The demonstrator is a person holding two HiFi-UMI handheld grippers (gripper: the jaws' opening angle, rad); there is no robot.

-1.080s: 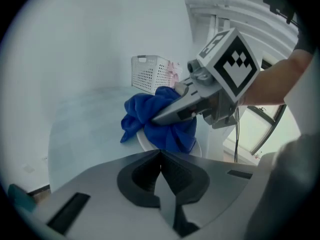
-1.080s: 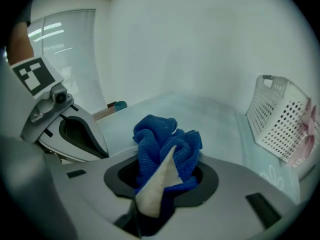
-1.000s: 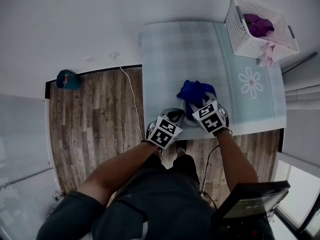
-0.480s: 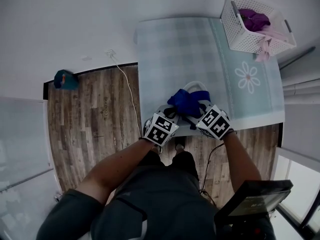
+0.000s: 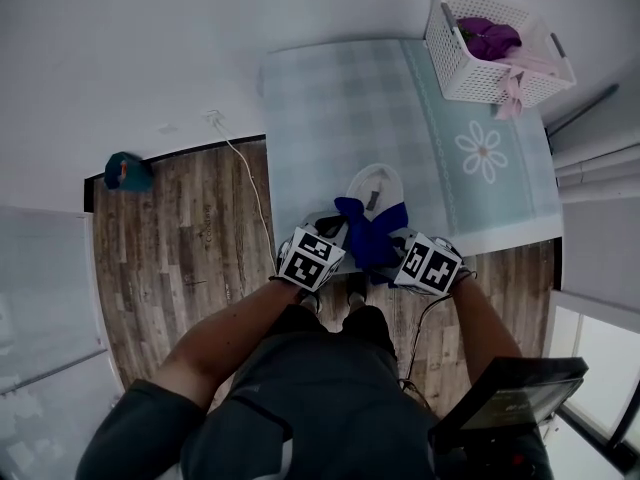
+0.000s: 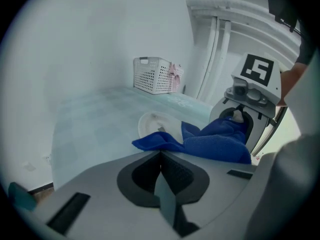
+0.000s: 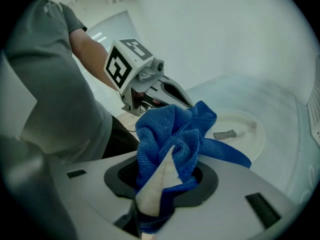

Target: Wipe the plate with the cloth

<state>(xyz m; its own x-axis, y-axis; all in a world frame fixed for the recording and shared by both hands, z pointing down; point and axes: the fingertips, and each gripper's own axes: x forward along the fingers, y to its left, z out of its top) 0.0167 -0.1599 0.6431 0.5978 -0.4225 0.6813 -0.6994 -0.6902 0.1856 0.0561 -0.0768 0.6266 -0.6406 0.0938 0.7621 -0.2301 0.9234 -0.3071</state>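
- Since one second ago, both of your tongs have drawn back toward the near edge of the surface [image 5: 330,108], and the cloth [image 5: 370,230] has come back with them. Most of the plate [image 5: 378,183] is now uncovered.
- Right tongs [image 7: 165,176]: clamped on the cloth. The blue fabric is bunched between the jaws and stands up above them in a loose wad.
- Left tongs [image 6: 161,159]: jaws pressed together, with nothing between them. They sit just left of the cloth, and the head view shows them near the front edge of the surface.
- Cloth position: one loose corner reaches forward over the near rim of the plate. Seen from the left gripper view, that corner lies in front of the plate, and the rest of the fabric runs right to the other tongs.
- Plate position: white, flat on the surface, directly beyond the two tongs. It is well apart from the basket [image 5: 490,43].
- Plate condition: the right gripper view shows a small grey scrap [image 7: 225,133] on the inner face, beside a faint smear.
- Surface: pale checked covering with a flower print [image 5: 480,151] toward its right side.
- Basket: white, perforated, at the far right corner of the surface. It holds purple and pink fabric, and the pink piece hangs over its wall.
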